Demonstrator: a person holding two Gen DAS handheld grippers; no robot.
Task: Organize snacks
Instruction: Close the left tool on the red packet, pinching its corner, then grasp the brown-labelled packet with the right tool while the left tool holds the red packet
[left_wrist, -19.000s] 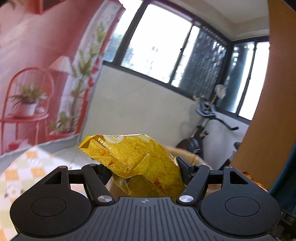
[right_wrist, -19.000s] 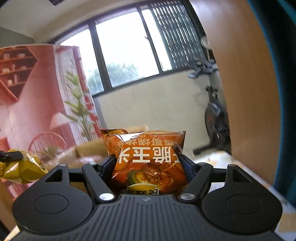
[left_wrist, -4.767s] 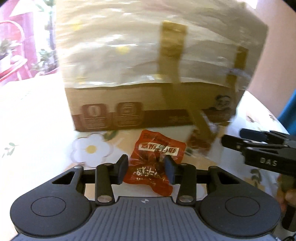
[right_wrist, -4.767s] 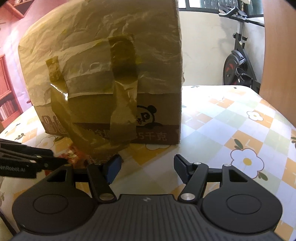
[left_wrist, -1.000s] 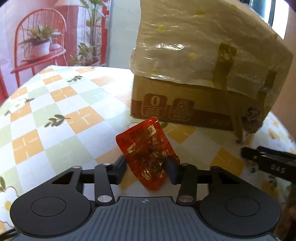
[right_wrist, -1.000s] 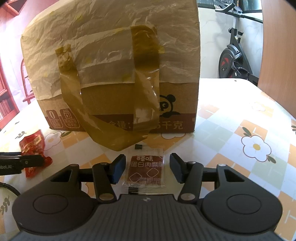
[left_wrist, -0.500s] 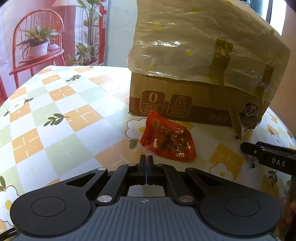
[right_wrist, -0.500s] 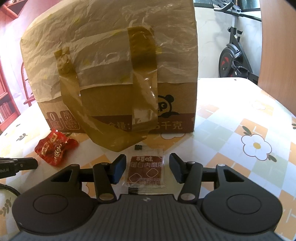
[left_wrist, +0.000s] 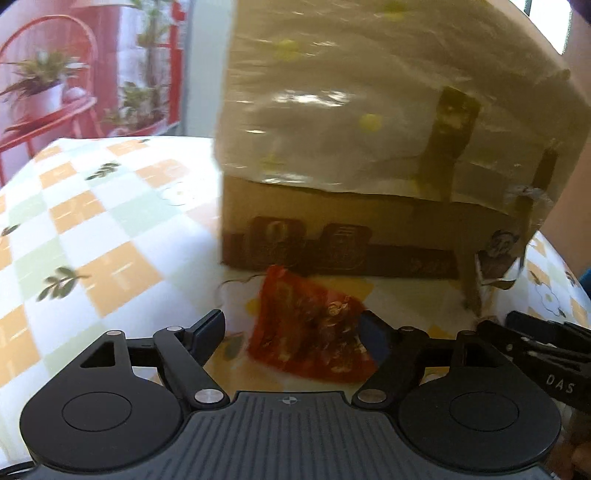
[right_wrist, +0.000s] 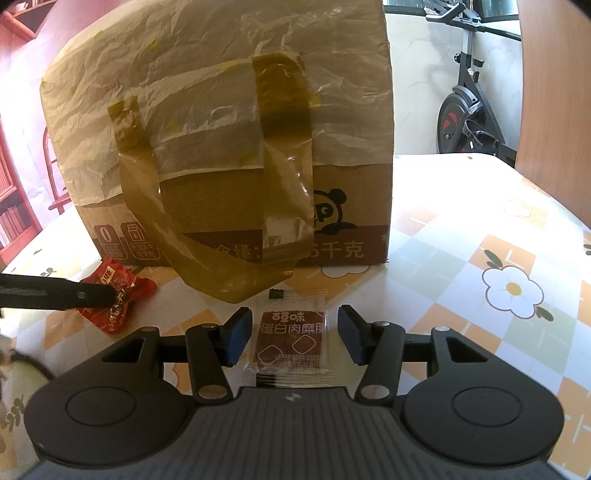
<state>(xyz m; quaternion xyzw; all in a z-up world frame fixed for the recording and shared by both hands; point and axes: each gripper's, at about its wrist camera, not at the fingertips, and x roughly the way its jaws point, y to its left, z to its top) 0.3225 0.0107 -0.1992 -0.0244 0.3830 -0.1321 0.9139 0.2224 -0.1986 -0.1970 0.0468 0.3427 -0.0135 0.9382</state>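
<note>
Left tool (left_wrist: 293, 332) angled downward, jaws opening, wide apart, pads pressing on nothing. Right tool (right_wrist: 290, 334) angled downward too, jaws partly apart, pads gripping nothing. Right tool's dark fingers (left_wrist: 532, 341) visible at the left view's right edge.

One cardboard box (right_wrist: 229, 155), one red snack packet (left_wrist: 314, 328), one clear snack sachet (right_wrist: 291, 343), two grippers.

Exercise bike (right_wrist: 469, 107) behind table; red plant stand (left_wrist: 44, 107) left.
</note>
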